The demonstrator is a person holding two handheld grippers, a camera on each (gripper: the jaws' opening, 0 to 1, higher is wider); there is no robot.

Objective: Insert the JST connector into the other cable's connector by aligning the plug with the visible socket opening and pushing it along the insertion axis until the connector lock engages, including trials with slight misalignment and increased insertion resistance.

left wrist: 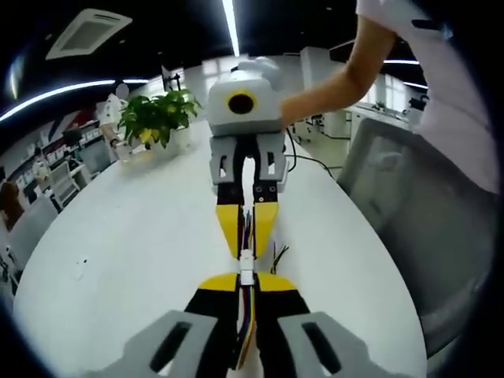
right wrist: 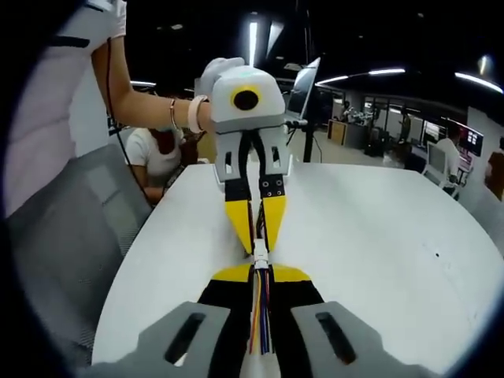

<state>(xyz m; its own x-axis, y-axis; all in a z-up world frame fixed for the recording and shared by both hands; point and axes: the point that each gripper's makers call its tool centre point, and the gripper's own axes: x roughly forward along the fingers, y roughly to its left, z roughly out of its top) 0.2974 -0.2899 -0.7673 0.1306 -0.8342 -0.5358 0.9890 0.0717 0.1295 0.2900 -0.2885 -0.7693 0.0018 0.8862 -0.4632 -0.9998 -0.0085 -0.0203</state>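
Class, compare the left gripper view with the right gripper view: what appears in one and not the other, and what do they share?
Left gripper view alone: a potted plant at the far end of the white table, and a ceiling air vent.

Right gripper view alone: a seated person beyond the table, and a bracelet on the wrist holding the left gripper.

Both: the two grippers facing nose to nose over the table, jaws shut on wired cables, the white connectors meeting between them; the right gripper faces the left camera.

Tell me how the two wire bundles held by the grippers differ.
The left gripper is shut on the left wire bundle, seen in the left gripper view, which looks mostly yellow. The right gripper is shut on the right wire bundle, seen in the right gripper view, which mixes yellow, red and blue strands. Both meet at the white connector.
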